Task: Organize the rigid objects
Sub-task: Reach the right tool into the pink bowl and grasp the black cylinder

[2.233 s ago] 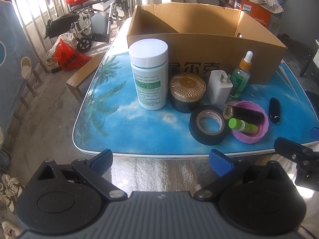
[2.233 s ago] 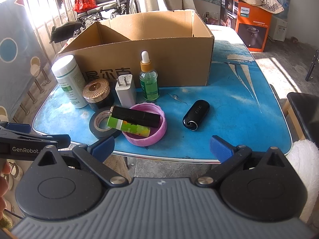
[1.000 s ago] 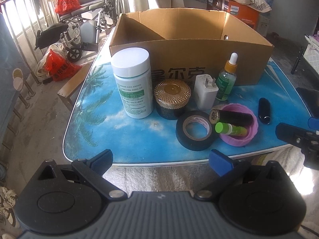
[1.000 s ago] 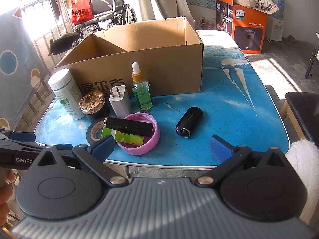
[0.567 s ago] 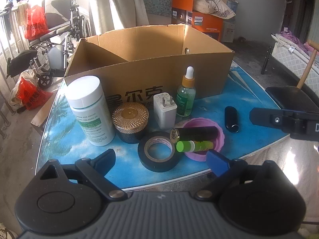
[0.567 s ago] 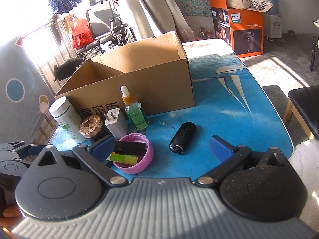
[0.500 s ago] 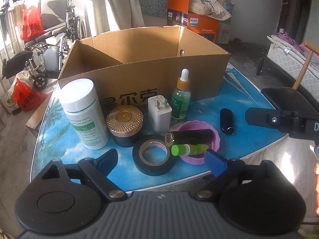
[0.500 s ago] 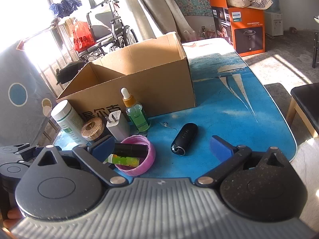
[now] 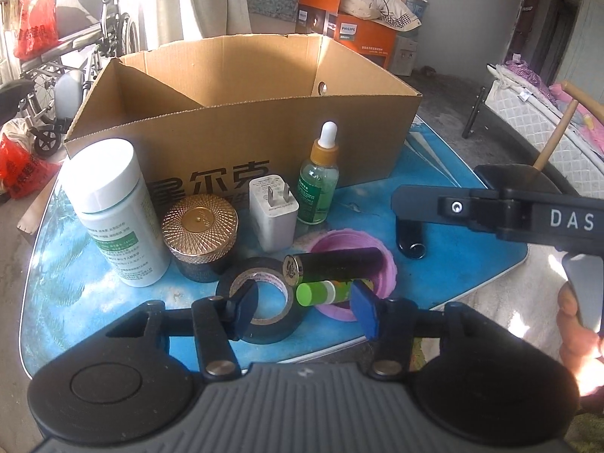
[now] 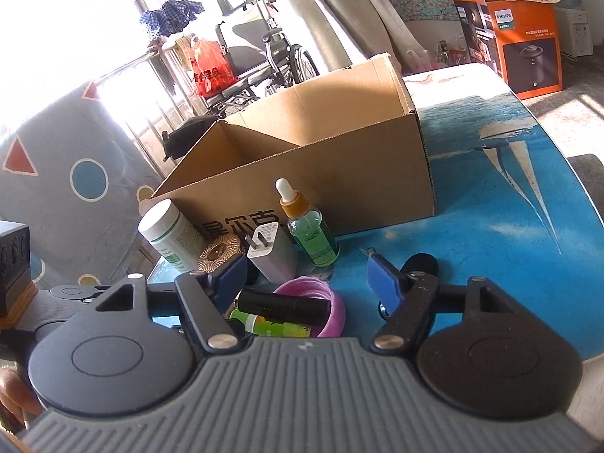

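A divided cardboard box (image 9: 264, 143) stands on the blue table (image 9: 60, 283). In front of it are a white pill bottle (image 9: 117, 215), a gold-lidded jar (image 9: 200, 238), a white charger (image 9: 273, 219), a green dropper bottle (image 9: 319, 185), a black tape roll (image 9: 260, 317), a pink lid (image 9: 362, 260) holding a black tube (image 9: 336, 264) and a green tube (image 9: 324, 292), and a small black case (image 9: 411, 241). My left gripper (image 9: 304, 307) is open, low over the tape roll and tubes. My right gripper (image 10: 307, 273) is open above the pink lid (image 10: 332, 302).
A wheelchair (image 10: 260, 56) and red bags (image 9: 19, 166) stand beyond the table's left side. An orange box (image 10: 528, 41) sits far right. A chair (image 9: 521, 177) is right of the table. The right gripper's body (image 9: 509, 215) crosses the left wrist view.
Both grippers have moved forward and lower over the table's near edge. Their jaws have narrowed but stay open. The objects have not moved.
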`<state>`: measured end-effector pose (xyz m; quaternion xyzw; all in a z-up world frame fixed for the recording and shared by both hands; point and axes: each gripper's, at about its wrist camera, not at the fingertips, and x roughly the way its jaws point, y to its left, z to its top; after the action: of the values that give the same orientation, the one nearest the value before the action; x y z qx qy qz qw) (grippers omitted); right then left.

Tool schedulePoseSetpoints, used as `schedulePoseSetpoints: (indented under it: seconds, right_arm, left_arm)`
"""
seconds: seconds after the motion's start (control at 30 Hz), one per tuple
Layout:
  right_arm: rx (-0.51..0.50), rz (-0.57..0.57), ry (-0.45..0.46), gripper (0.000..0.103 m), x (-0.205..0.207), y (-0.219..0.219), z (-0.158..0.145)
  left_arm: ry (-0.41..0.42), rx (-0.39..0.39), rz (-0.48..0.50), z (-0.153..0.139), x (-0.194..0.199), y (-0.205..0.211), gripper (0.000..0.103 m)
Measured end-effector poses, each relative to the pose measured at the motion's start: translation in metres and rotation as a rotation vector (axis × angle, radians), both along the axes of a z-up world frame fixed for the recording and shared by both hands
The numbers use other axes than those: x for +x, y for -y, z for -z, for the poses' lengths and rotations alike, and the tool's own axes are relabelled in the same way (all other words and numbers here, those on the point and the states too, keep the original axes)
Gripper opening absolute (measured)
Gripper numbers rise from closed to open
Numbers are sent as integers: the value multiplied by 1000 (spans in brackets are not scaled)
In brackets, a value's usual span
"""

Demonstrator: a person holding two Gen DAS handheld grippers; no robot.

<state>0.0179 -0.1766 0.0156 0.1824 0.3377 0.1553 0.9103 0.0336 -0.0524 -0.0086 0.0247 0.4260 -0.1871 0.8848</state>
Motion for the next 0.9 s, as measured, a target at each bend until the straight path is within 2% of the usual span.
schedulePoseSetpoints:
  seconds: [0.1,0.13,0.2,0.43,0.67,0.8,0.9]
  right_arm:
    - [15,-67,-14,55,11,-6,4]
    - [9,-95,-19,53,14,-9,6]
    - [-8,-134,-21,53,20,-13,9]
    - [-44,-136,-45,46,29,-12,23]
    - [-325,-128,-39,40,29,-28,31]
    - [-416,-114,-46,37,25,-33,34]
    - [-408,-102,-69,37,21,-32,35]
  left_arm:
    - [-7,1,6,2,0,0,49]
    - [-12,6,8,4,1,1,45]
    - [-15,17,10,6,2,4,44]
    - [0,47,6,8,-4,3,44]
    - [-5,85,13,15,-5,6,44]
    - [6,80,14,15,-4,7,44]
    - [5,70,15,15,-2,8,44]
